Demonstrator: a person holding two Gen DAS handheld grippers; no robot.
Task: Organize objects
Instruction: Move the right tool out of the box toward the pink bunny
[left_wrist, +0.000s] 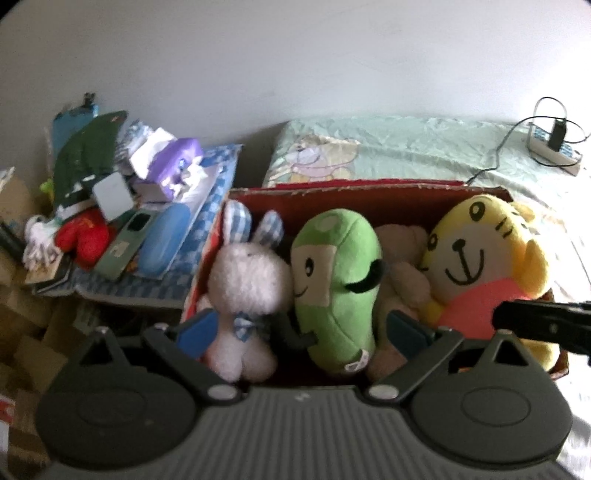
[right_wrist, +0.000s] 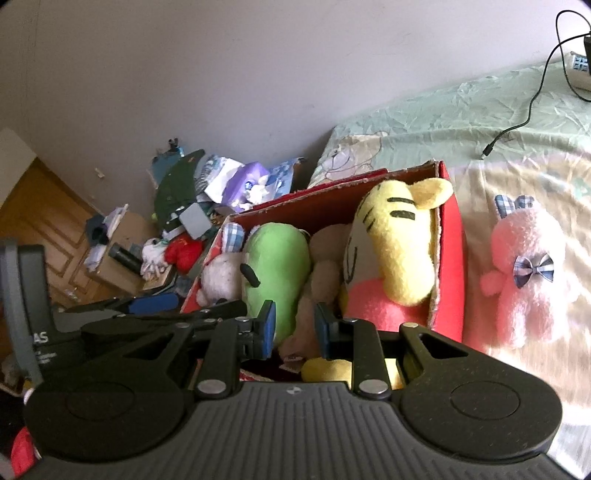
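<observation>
A red cardboard box (left_wrist: 332, 189) (right_wrist: 448, 258) on the bed holds a white rabbit plush (left_wrist: 247, 280) (right_wrist: 221, 273), a green plush (left_wrist: 332, 280) (right_wrist: 277, 266), a brown plush (left_wrist: 402, 254) (right_wrist: 325, 258) and a yellow tiger plush (left_wrist: 469, 251) (right_wrist: 399, 251). My left gripper (left_wrist: 301, 328) (right_wrist: 192, 306) is wide open at the box's near edge, its fingers flanking the rabbit and the green plush. My right gripper (right_wrist: 295, 326) (left_wrist: 496, 319) has its jaws partly apart in front of the brown plush and the tiger, gripping nothing. A pink rabbit plush (right_wrist: 524, 273) lies on the bed outside the box.
Beside the bed on the left is a cluttered pile (left_wrist: 129, 206) of boxes, tissues and small items. A power strip (left_wrist: 554, 147) with a black cable sits at the bed's far right. The green sheet (left_wrist: 406, 147) stretches behind the box. A wooden door (right_wrist: 37, 229) is far left.
</observation>
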